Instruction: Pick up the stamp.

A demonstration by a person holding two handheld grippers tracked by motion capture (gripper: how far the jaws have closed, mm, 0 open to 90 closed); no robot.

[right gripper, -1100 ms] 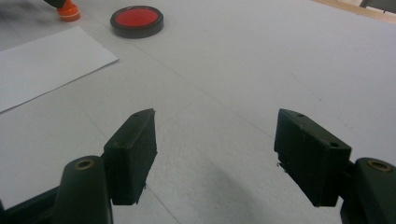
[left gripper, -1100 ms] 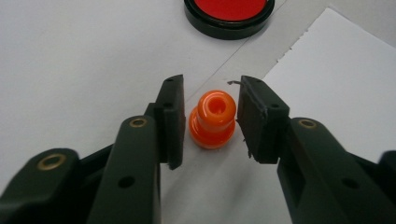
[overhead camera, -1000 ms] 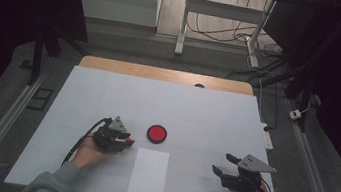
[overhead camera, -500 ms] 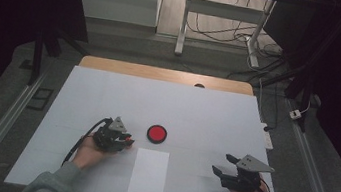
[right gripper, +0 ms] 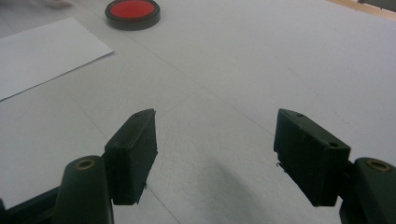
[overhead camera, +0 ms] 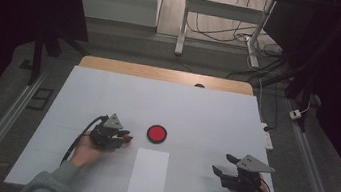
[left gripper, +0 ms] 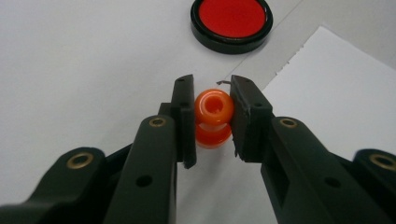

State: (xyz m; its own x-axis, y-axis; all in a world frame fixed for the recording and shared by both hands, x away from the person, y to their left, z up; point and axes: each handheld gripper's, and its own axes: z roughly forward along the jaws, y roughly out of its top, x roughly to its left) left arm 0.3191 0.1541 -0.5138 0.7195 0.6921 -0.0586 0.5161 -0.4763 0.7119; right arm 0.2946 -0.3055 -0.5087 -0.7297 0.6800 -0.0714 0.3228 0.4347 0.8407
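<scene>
The left gripper [left gripper: 212, 116] clamps an orange stamp [left gripper: 213, 117] between its pads, both pressing its sides, the stamp upright on the table [overhead camera: 206, 111]. Just beyond the fingertips lies a red ink pad [left gripper: 231, 22]; to their right, a white sheet [left gripper: 336, 98]. The right gripper [right gripper: 215, 154] rests well apart, jaws wide, nothing between them.

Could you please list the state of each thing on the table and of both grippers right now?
Left gripper: shut on the orange stamp, jaws just closed.
Orange stamp: upright on the table, clamped between the jaws.
Red ink pad: uncovered, lying flat, untouched.
White paper sheet: flat, with no mark that can be seen.
Right gripper: open, holding nothing, low over the table.
</scene>
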